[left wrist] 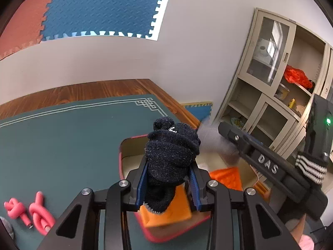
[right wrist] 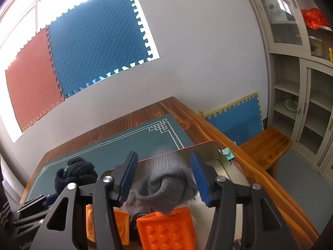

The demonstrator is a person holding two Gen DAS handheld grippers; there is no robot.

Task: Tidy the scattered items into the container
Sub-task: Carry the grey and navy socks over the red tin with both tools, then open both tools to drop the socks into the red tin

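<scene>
A: My left tool is clamped on a dark sock bundle, held over the red-rimmed container, with an orange block just beneath it.

B: And your right tool?

A: Spread wide, gripping nothing. A grey sock sits between its fingers, blurred; I can't tell whether it touches them. Pink foam curlers lie on the worktop, left of my left tool.
</scene>
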